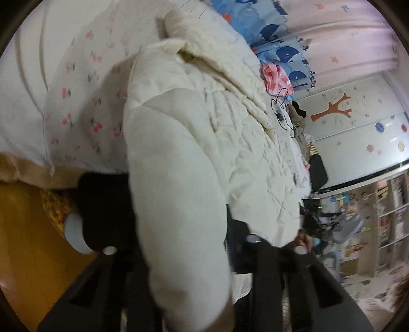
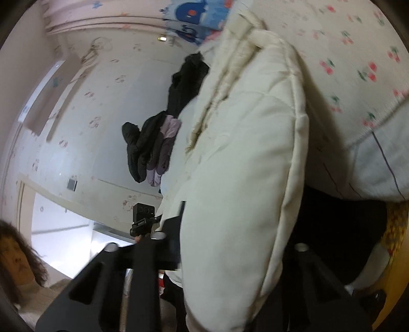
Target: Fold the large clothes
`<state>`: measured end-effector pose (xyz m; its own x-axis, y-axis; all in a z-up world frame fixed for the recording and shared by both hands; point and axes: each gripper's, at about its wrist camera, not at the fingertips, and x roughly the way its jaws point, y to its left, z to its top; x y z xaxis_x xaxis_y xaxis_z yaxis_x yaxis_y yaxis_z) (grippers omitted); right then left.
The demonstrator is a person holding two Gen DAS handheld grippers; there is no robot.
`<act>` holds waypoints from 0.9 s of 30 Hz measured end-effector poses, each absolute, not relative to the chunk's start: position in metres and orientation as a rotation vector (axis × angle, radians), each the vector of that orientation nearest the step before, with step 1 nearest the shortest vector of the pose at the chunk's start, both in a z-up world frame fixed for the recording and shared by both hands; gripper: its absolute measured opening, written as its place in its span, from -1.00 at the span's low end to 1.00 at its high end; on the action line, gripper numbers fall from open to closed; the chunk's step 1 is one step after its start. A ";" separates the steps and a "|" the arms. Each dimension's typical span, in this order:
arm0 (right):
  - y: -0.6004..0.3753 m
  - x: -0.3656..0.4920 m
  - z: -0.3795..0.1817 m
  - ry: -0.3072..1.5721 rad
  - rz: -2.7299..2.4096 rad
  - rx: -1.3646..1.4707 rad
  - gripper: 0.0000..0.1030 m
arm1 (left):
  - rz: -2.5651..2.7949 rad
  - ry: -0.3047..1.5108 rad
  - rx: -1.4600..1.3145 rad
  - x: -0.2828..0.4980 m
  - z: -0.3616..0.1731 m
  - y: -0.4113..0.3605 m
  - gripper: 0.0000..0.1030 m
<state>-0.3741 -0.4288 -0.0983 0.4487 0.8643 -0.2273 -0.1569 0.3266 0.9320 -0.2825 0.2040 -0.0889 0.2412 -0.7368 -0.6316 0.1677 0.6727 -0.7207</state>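
Nearest the lenses, the left gripper (image 1: 184, 245) and the right gripper (image 2: 230, 245) are each pinched narrow on a padded fold of the cream quilted coat (image 1: 179, 153), which fills the space between their black fingers and hangs over them. The coat stretches away from the grippers across the cherry-print bedding (image 1: 84, 102), its collar end farthest off. Beyond the coat, a dark jacket (image 2: 153, 143) lies heaped, and blue whale-print curtains (image 1: 268, 23) hang behind the bedding.
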 end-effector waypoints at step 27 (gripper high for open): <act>-0.416 -0.391 -0.066 0.737 0.879 0.988 -0.78 | -0.677 1.037 -0.498 -0.314 -0.069 0.202 -0.82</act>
